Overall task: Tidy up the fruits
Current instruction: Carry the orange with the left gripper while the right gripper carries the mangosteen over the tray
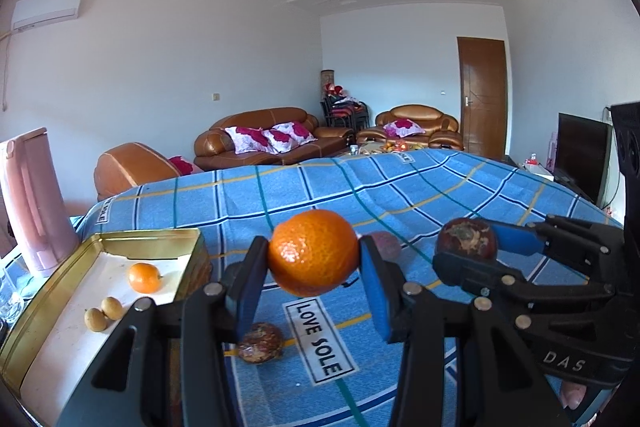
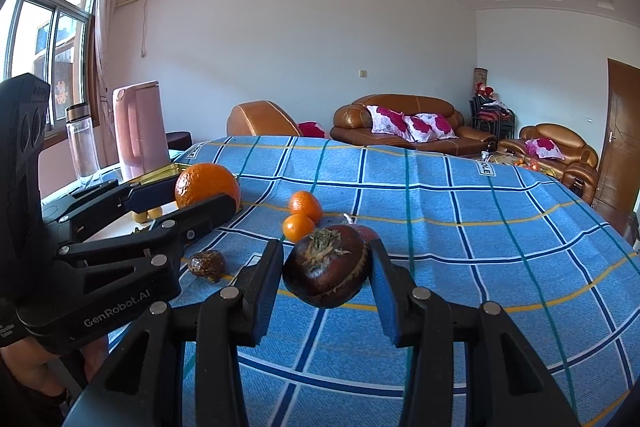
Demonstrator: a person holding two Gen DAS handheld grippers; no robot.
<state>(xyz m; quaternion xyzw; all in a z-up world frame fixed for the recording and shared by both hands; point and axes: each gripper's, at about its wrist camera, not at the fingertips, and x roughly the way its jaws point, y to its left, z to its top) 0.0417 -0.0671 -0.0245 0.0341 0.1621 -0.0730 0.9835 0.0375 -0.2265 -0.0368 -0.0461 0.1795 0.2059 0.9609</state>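
Two fruits are aloft above the blue checked cloth [image 1: 400, 187]: the left gripper [image 1: 314, 259] is clamped on an orange [image 1: 313, 251] across its widest part, and the right gripper [image 2: 326, 269] is clamped on a dark brown fruit [image 2: 326, 269] with a dried calyx on top. The orange looks light, round and slightly yielding, with a pebbled peel that should hold against the pads; squeezing harder could bruise it. The brown fruit appears harder-shelled and glossier, so likelier to slip or roll. Both are best held at their middles, as now. A gold tin tray [image 1: 56, 291], just left of the orange, already holds a small orange and two yellowish fruits.
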